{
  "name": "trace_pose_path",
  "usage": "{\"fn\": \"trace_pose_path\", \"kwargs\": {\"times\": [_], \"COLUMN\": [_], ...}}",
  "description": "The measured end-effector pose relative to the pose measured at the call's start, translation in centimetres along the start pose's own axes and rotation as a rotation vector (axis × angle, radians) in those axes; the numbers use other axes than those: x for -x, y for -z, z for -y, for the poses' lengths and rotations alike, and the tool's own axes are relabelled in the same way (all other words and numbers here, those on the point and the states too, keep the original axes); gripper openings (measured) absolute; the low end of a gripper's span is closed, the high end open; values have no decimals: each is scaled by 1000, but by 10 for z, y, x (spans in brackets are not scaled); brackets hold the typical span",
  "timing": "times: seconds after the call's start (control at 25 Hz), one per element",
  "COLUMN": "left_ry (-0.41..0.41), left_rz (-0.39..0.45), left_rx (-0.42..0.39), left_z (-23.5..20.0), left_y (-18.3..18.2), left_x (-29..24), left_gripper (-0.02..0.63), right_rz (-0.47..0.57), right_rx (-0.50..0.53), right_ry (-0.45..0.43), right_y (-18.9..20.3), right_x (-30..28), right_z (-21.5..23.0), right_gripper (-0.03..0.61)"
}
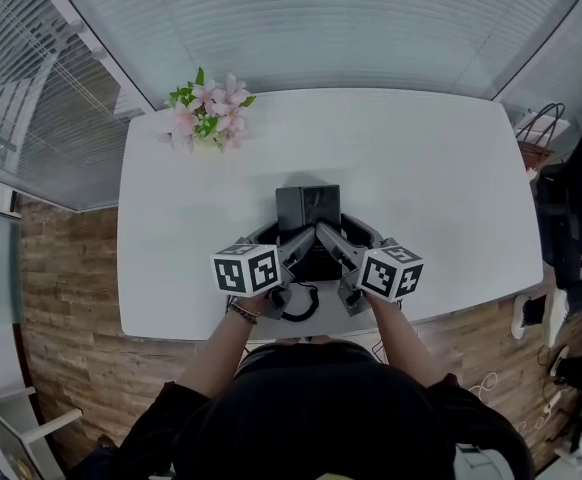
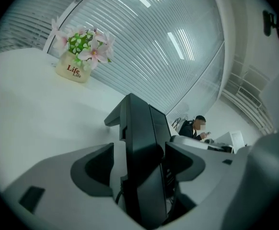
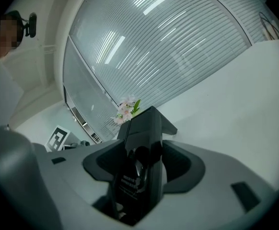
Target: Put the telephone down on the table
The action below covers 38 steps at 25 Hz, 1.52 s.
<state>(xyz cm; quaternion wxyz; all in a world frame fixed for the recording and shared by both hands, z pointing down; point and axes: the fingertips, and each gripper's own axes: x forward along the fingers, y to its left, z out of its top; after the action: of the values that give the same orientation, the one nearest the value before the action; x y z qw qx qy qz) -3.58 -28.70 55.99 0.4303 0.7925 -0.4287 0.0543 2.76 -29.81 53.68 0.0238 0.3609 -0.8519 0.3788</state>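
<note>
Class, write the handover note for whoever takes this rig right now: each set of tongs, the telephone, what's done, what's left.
Left tongs: open, a gap shows beside the telephone between them.
Right tongs: close round the telephone; pressing or not, cannot tell.
Telephone: looks set on the table, toward its near edge.
Done: seemingly put down.
To do: free both tongs, draw back.

The white table (image 1: 451,188) has rounded corners and a plain, smooth top. A pot of pink flowers (image 1: 209,118) stands near its far left corner. A black telephone (image 1: 308,213) sits well apart from it, close to the middle of the near edge.
</note>
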Motion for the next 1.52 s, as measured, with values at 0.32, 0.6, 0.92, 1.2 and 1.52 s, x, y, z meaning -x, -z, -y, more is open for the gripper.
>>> {"fn": "trace_pose_path", "kwargs": {"times": [0.32,0.6,0.92,1.2,1.52], "left_ry": [-75,-87,-68,-54,8], "left_rz": [134,234,308,389,458], "left_rx": [-123,-251,-336,-394,-419], "left_z": [9,33,60,80,111], "left_y": [-32,-67,-89,-113,-136], "left_x": [25,47,66,89,113], "left_gripper": [333,333,333,333,238], "right_rz": [103,208,292,350,416], "right_rx": [88,238,319,393,459], "right_ry": [18,-22,-58,-65,-91], "right_y": [-28,-70,-98,-121,-144], "right_x": [12,24,39,55,70], "right_z": [-16,-58,-90,-116,-143], "right_gripper": [236,219,216,206,174]}}
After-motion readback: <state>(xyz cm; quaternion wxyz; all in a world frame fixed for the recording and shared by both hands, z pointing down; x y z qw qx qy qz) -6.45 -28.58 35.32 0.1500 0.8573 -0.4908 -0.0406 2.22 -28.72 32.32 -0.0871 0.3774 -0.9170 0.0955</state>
